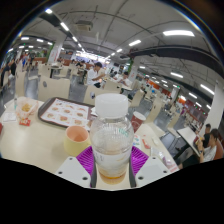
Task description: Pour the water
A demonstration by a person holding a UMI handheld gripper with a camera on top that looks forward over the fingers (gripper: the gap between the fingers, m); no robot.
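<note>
My gripper [112, 165] is shut on a clear plastic bottle [111, 140] with a white cap; both purple pads [86, 158] press its sides. The bottle stands upright between the fingers and is held above a pale table [30, 142]. A little yellowish liquid shows at its bottom. An orange cup [76, 138] stands on the table just left of the bottle, beyond the left finger.
A tray [66, 112] with a patterned sheet lies on the table beyond the cup. A small object [24, 112] stands at the table's far left. A person's hand and arm [210, 146] show at the right. People and tables fill the hall behind.
</note>
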